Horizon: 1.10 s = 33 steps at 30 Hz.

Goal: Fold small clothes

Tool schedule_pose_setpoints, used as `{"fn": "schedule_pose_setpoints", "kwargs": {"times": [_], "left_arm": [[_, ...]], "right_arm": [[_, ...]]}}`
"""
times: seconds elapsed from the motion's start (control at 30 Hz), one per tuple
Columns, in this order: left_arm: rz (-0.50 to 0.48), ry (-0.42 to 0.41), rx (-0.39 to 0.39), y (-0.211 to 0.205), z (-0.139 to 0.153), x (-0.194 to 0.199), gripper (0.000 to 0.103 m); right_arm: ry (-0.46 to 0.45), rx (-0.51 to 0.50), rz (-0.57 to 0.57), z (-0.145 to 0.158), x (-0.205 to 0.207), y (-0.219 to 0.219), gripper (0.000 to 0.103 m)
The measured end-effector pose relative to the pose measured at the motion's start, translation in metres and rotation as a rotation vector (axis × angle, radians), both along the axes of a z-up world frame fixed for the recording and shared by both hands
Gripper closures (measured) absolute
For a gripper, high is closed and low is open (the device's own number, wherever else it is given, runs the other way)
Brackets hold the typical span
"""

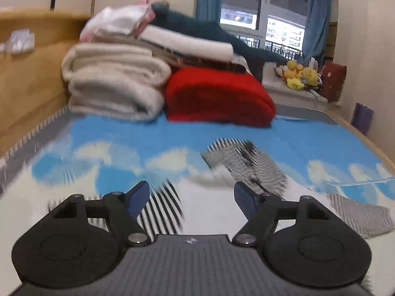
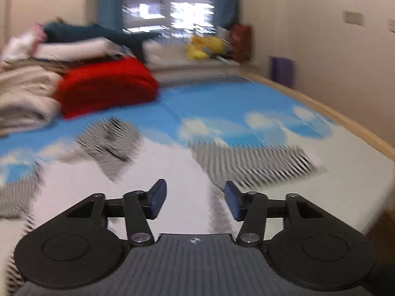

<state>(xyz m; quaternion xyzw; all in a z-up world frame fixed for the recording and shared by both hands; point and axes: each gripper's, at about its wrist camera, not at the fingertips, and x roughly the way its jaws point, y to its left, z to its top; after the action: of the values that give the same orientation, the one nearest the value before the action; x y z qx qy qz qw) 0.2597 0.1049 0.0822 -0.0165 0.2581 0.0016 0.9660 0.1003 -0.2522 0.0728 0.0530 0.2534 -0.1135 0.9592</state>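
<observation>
Several small black-and-white striped garments lie on a bed with a blue sky-and-cloud sheet (image 1: pixel 153 138). In the left wrist view, one crumpled striped piece (image 1: pixel 244 162) lies ahead of my left gripper (image 1: pixel 191 198), another (image 1: pixel 165 209) lies just under its left finger, and a third (image 1: pixel 360 215) lies at the right. The left gripper is open and empty. In the right wrist view, a flat striped piece (image 2: pixel 254 165) lies just ahead-right of my right gripper (image 2: pixel 195 199), which is open and empty. A crumpled striped piece (image 2: pixel 111 140) lies further left. Both views are motion-blurred.
Folded cream blankets (image 1: pixel 113 81) and a red folded blanket (image 1: pixel 217 96) are stacked at the bed's far end, with more clothes on top. A wooden bed frame (image 1: pixel 27 79) runs along the left. Yellow plush toys (image 1: pixel 300 74) sit by the window. A wall (image 2: pixel 321 49) is on the right.
</observation>
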Motion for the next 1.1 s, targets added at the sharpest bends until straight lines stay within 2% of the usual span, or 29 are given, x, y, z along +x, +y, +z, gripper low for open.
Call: {"fn": "schedule_pose_setpoints", "kwargs": {"times": [0.07, 0.13, 0.2, 0.27, 0.33, 0.4, 0.47, 0.53, 0.6, 0.67, 0.8, 0.93, 1.0, 1.07, 1.1], "left_arm": [[0.009, -0.048, 0.062, 0.012, -0.003, 0.023, 0.023], [0.051, -0.059, 0.109, 0.027, -0.017, 0.045, 0.023], [0.090, -0.066, 0.099, 0.046, -0.037, 0.057, 0.023], [0.129, 0.066, 0.048, 0.068, -0.054, 0.082, 0.026], [0.192, 0.087, -0.031, 0.087, -0.061, 0.094, 0.026], [0.231, 0.139, -0.052, 0.100, -0.071, 0.108, 0.029], [0.273, 0.188, -0.073, 0.113, -0.082, 0.117, 0.037], [0.312, 0.227, -0.117, 0.131, -0.093, 0.118, 0.037], [0.355, 0.261, -0.185, 0.159, -0.103, 0.113, 0.039], [0.415, 0.312, -0.241, 0.190, -0.116, 0.104, 0.039], [0.566, 0.408, -0.382, 0.248, -0.141, 0.089, 0.039], [0.666, 0.474, -0.475, 0.292, -0.165, 0.079, 0.039], [0.708, 0.504, -0.510, 0.307, -0.177, 0.075, 0.039], [0.763, 0.539, -0.530, 0.315, -0.185, 0.069, 0.039], [0.778, 0.547, -0.544, 0.319, -0.189, 0.067, 0.039]], "right_arm": [[-0.048, -0.010, 0.051, 0.018, 0.020, 0.004, 0.048], [-0.108, -0.024, 0.102, 0.034, 0.045, 0.009, 0.048], [-0.123, -0.047, 0.133, 0.043, 0.073, 0.014, 0.048], [-0.132, -0.064, 0.166, 0.048, 0.104, 0.018, 0.048], [-0.122, -0.063, 0.208, 0.051, 0.126, 0.021, 0.048], [-0.105, -0.061, 0.239, 0.044, 0.149, 0.023, 0.048], [-0.096, -0.065, 0.246, 0.029, 0.158, 0.025, 0.048], [-0.015, -0.049, 0.233, 0.014, 0.169, 0.028, 0.048], [0.018, 0.021, 0.246, 0.007, 0.176, 0.030, 0.048], [0.032, 0.039, 0.251, 0.004, 0.187, 0.036, 0.048], [0.031, 0.004, 0.280, -0.004, 0.196, 0.046, 0.048], [0.061, -0.019, 0.276, -0.014, 0.201, 0.047, 0.050], [0.064, -0.021, 0.282, -0.015, 0.205, 0.047, 0.055], [0.061, -0.025, 0.291, -0.016, 0.206, 0.049, 0.076], [0.064, -0.025, 0.299, -0.017, 0.206, 0.049, 0.080]]}}
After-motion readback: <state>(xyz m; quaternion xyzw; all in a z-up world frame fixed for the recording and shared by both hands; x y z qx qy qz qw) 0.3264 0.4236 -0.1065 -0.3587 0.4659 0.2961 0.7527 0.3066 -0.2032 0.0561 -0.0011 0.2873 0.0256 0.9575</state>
